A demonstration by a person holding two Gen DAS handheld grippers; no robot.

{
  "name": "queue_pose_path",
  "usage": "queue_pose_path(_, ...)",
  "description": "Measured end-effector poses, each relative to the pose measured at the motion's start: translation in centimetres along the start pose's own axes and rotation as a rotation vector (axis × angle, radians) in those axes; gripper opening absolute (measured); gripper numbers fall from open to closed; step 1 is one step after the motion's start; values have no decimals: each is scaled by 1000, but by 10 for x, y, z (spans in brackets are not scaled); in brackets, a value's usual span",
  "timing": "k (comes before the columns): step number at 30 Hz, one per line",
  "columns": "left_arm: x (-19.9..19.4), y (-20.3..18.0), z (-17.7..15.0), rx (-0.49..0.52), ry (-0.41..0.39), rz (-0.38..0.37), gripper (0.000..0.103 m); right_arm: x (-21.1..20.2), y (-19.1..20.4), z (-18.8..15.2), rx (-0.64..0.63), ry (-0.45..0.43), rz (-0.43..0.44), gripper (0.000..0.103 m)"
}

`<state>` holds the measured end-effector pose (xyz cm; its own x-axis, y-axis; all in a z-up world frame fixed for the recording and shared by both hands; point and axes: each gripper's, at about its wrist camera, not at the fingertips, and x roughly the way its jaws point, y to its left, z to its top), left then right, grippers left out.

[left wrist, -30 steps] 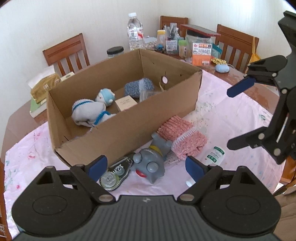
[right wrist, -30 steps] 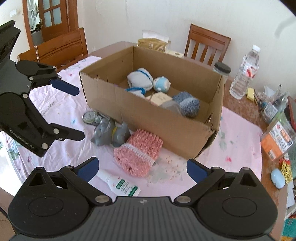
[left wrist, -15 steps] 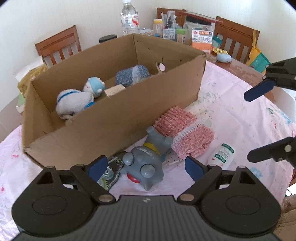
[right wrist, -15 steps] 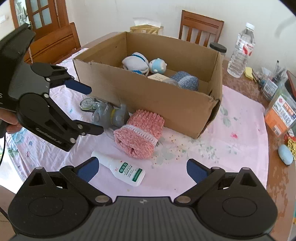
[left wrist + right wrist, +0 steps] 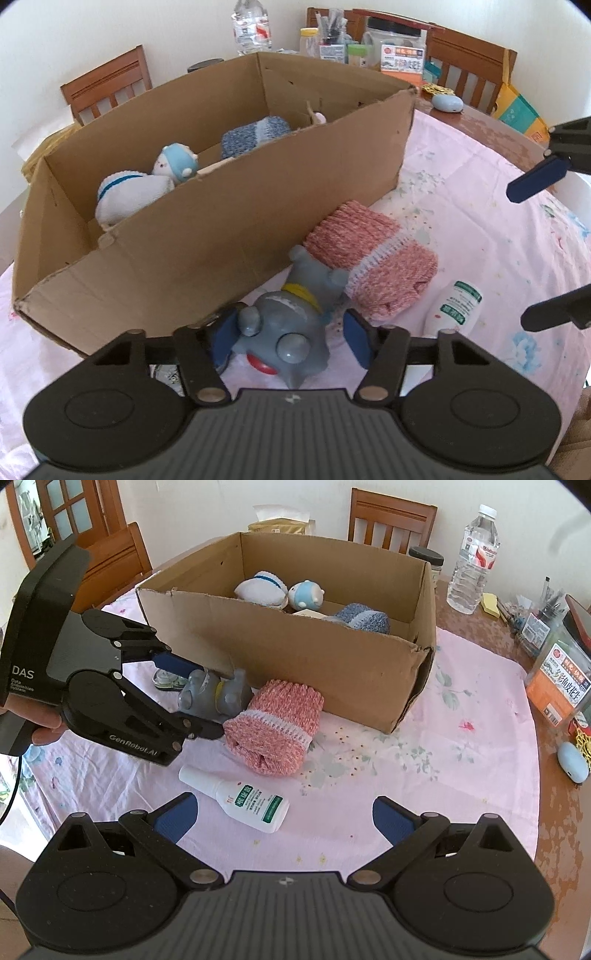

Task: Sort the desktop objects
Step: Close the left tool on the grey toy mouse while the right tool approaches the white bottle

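So in the last second we've dropped our left gripper (image 5: 291, 332) down around the grey toy (image 5: 284, 332) lying against the box's (image 5: 221, 236) front wall on the bench, pads straddling it but not yet clamped, right gripper (image 5: 284, 818) hanging released, so grabbing comes next.

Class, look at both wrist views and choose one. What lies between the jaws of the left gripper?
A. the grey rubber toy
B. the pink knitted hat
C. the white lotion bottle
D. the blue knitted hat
A: the left gripper has its jaws on either side of the grey rubber toy, which lies on the cloth beside the cardboard box; whether they grip it yet cannot be told.
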<state>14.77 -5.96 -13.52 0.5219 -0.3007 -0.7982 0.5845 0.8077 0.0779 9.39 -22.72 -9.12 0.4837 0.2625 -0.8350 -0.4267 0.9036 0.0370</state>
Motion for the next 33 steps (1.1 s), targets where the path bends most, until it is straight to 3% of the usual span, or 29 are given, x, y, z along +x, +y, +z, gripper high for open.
queue_pose_path(2, -2, 4, 0, -14, 0, 2, 48, 0, 0, 0, 0, -1, 0, 103)
queue_pose_path(12, -16, 3, -9, -23, 23, -40, 48, 0, 2, 4, -10, -10, 6, 103)
queue_pose_path(18, -12, 3, -8, -11, 19, -33, 52, 3, 4, 5, -17, -2, 12, 103)
queue_pose_path(23, -5, 7, -6, -12, 14, -38, 63, 9, 9, 3, -25, 13, 22, 103)
queue_pose_path(25, -2, 7, -6, -13, 18, -46, 63, 10, 12, 2, -28, 20, 27, 103)
queue_pose_path(28, 2, 5, -7, -10, 28, -59, 54, 11, 14, 1, -32, 26, 29, 103)
queue_pose_path(33, -1, 4, -8, -4, 23, -54, 51, 11, 14, 0, -22, 32, 25, 103)
